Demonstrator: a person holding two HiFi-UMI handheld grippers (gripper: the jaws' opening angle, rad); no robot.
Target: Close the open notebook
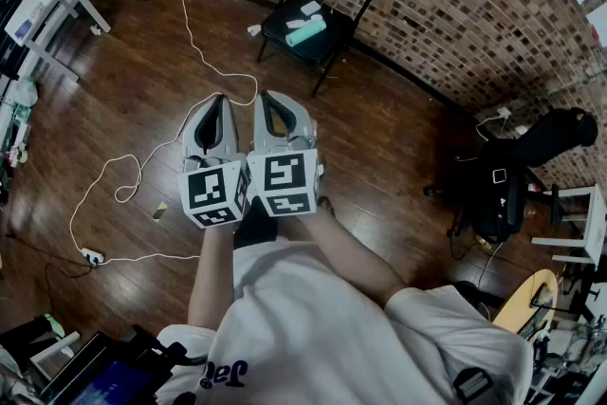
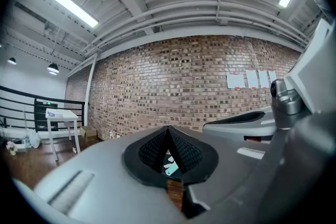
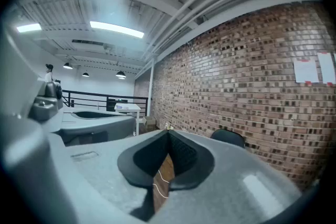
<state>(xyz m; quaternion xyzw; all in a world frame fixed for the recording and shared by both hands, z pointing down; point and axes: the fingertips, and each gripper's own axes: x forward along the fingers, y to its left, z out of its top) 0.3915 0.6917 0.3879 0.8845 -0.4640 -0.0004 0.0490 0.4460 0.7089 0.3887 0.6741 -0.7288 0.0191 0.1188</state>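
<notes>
The left gripper (image 1: 221, 98) and the right gripper (image 1: 268, 95) are held side by side, touching or nearly so, out in front of the person's chest. Both point roughly level towards the brick wall (image 1: 455, 5). Each gripper is closed and empty: its ribbed black pads meet at the tips, leaving only a narrow triangular gap below them. The shells are smooth grey plastic, and each carries a cube (image 1: 216, 193) with black-and-white square markers at the back.

Well beyond the tips stands a black folding chair (image 1: 318, 9) against the wall. A teal oblong object (image 1: 305, 33) and some white pieces (image 1: 310, 9) lie on its seat. Whether any of these is the notebook cannot be told, as they are too small to read.

Only the head view shows the dark plank floor (image 1: 142, 100), the white cable (image 1: 204, 52) looping across it to a power strip (image 1: 92, 255), and the black bag (image 1: 531, 147) at the right. The left gripper view catches the teal object through the gap under its pads. It also shows paper sheets (image 2: 252, 79) pinned on the brick and a white table (image 2: 62, 115) by a black railing. The right gripper view shows floor planks and a strand of cable through its gap, and the chair's rounded back beside the shell.
</notes>
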